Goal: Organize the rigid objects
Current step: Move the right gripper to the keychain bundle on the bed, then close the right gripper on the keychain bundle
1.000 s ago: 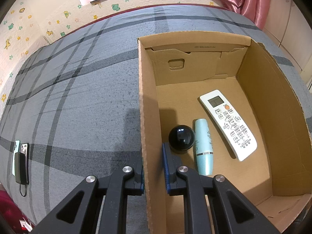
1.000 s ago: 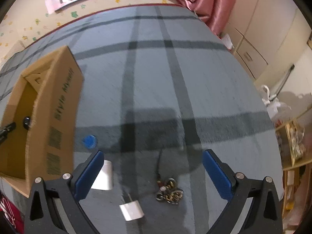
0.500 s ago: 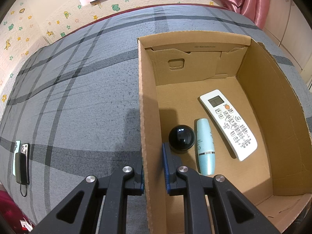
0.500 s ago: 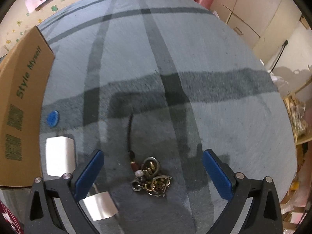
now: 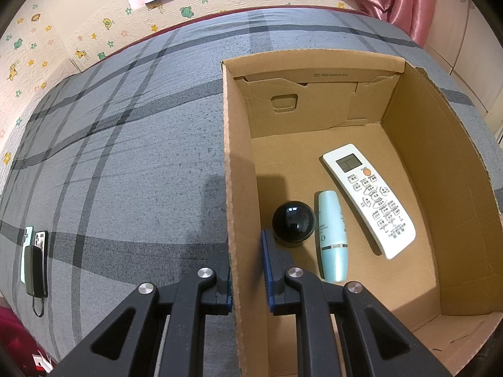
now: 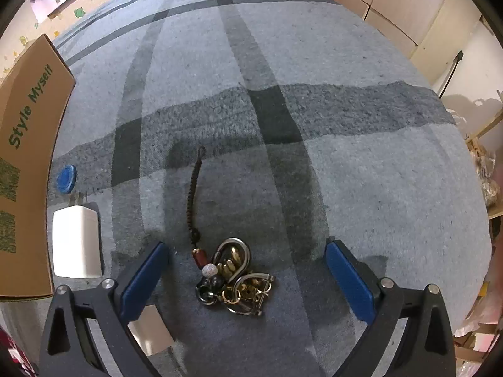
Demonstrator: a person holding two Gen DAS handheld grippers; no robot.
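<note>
Three items are already held in the cardboard box [image 5: 240,188], clamped by the left gripper [image 5: 246,278], while the keyring [image 6: 234,275], lower centre, is straddled by the wide-open, empty right gripper [image 6: 246,270].

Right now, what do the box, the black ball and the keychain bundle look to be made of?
Box: brown corrugated cardboard, matte; fluted cut edges and fold creases show.
Black ball: hard and glossy, probably plastic or glass; sharp highlights on it, can't tell which.
Keychain bundle: metal rings and a carabiner, silvery and brassy with a sheen, plus a dark braided cord and a few beads.
</note>
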